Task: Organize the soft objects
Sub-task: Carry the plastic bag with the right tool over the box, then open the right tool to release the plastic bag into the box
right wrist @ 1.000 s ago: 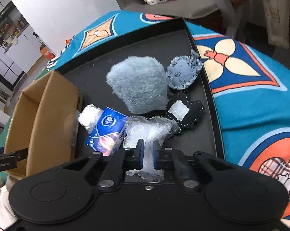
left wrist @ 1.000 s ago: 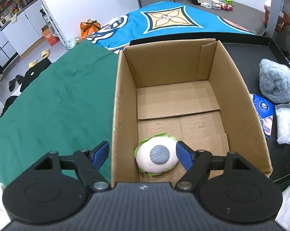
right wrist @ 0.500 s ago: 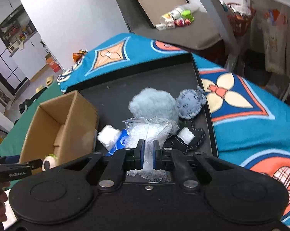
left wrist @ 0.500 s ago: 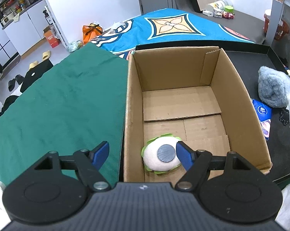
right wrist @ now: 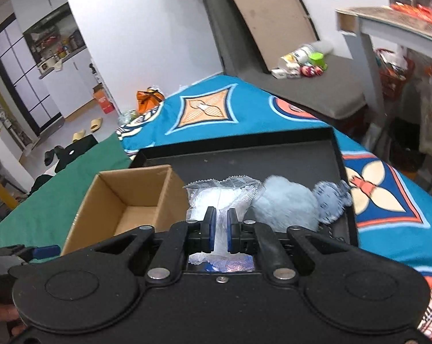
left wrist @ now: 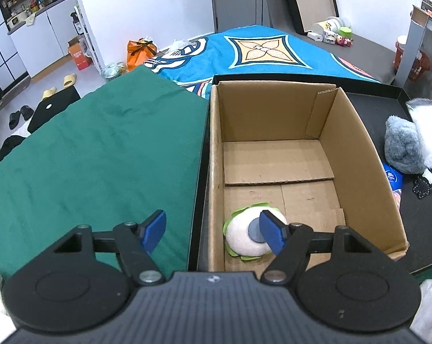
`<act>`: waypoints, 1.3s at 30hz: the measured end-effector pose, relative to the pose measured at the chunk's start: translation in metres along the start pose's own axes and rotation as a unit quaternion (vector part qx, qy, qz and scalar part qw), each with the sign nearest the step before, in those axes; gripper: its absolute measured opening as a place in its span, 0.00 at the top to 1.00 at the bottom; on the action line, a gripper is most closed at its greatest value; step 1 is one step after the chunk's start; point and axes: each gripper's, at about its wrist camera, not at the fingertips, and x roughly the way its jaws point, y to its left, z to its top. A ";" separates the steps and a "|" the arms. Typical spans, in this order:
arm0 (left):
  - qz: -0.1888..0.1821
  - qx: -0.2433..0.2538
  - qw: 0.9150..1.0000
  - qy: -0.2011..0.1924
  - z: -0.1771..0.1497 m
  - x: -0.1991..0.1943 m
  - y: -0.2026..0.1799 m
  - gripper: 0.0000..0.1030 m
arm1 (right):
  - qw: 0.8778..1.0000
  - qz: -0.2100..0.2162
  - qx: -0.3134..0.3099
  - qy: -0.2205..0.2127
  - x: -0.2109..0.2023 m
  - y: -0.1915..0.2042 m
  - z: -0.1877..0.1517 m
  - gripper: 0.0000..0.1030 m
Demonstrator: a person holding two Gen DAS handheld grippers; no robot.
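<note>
Pinched nearly closed, right gripper [right wrist: 221,230] jaws, with a clear plastic bag of white stuffing [right wrist: 222,197] clamped between the blue pads [right wrist: 211,229]; most of the bag sticking up and forward past the fingertips, crinkled top edge fanned out. Spread wide on the other side, left gripper [left wrist: 213,230], nothing between the jaws, hanging over the near-left wall of the cardboard box [left wrist: 359,154].

Straddling that box wall: left finger out over the green cloth [left wrist: 101,149], right finger over the inside of the box. Just behind that right fingertip, partly covered by it, a round white plush with a grey centre and green frill [left wrist: 249,236], lying on the box floor in the near-left corner, not touched by either pad as far as can be told.

Further out in the right wrist view: held bag up above the black tray [right wrist: 244,154], box just to its left, fluffy light-blue plush [right wrist: 287,203] right behind the bag and a smaller denim-blue round plush [right wrist: 329,200] beside that. Bit of a blue tissue pack [left wrist: 393,176] between box and fluffy plush in the left view. Whole lot sitting on a blue patterned blanket [right wrist: 216,109].
</note>
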 end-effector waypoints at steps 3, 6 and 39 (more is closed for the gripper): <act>-0.005 -0.001 1.000 -0.003 -0.002 0.000 0.003 0.33 | 1.000 0.006 -0.015 -0.005 0.002 0.013 0.007 0.96; -0.012 -0.007 1.000 -0.006 -0.003 -0.001 0.006 0.39 | 0.999 0.010 -0.031 -0.007 0.005 0.026 0.012 0.96; -0.056 -0.024 0.998 -0.001 -0.010 0.015 0.021 0.91 | 0.993 0.085 -0.081 0.032 0.059 0.123 0.033 0.61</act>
